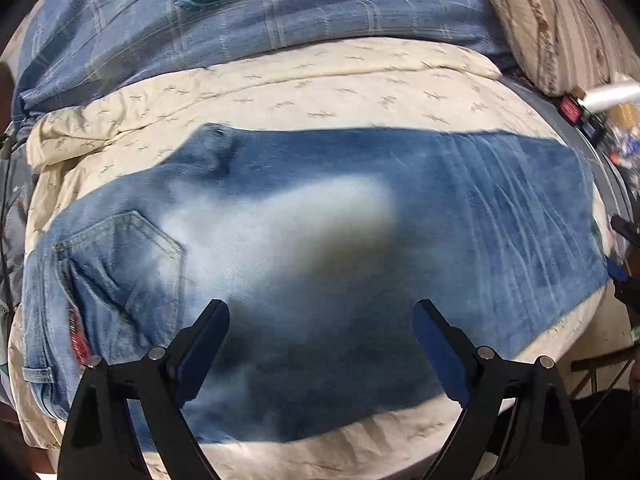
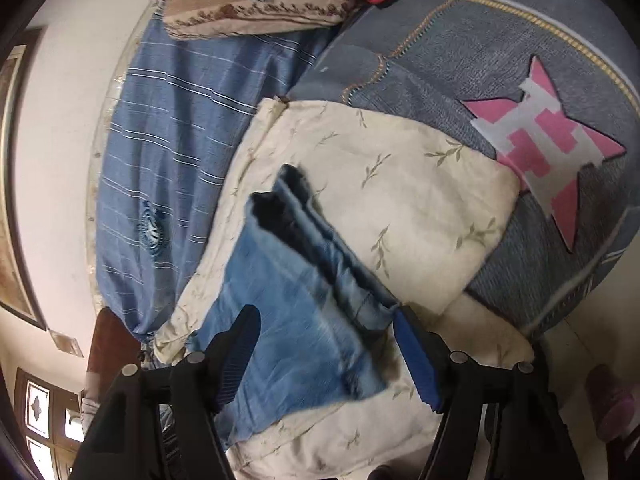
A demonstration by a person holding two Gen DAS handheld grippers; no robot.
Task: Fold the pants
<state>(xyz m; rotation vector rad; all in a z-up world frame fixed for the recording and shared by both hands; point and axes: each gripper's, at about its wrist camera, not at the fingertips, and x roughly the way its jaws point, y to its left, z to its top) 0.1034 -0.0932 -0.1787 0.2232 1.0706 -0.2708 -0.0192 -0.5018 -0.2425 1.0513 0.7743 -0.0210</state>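
Note:
Blue faded jeans (image 1: 312,232) lie flat across a cream leaf-print cloth (image 1: 320,88), folded lengthwise with the legs stacked, back pocket (image 1: 132,256) and waistband at the left, leg ends at the right. My left gripper (image 1: 320,344) hovers above the middle of the jeans, jaws wide apart with nothing between them. In the right wrist view the leg ends of the jeans (image 2: 296,280) lie on the cream cloth (image 2: 400,168). My right gripper (image 2: 326,356) stands open over the hem, its pads either side of the denim and not pressing on it.
A blue plaid blanket (image 1: 256,20) lies behind the cream cloth, a striped pillow (image 1: 560,32) at the back right. A grey bedcover with a pink star (image 2: 552,148) spreads to the right. Small clutter (image 1: 600,120) sits by the bed's right edge. A wall and framed picture (image 2: 16,200) stand at left.

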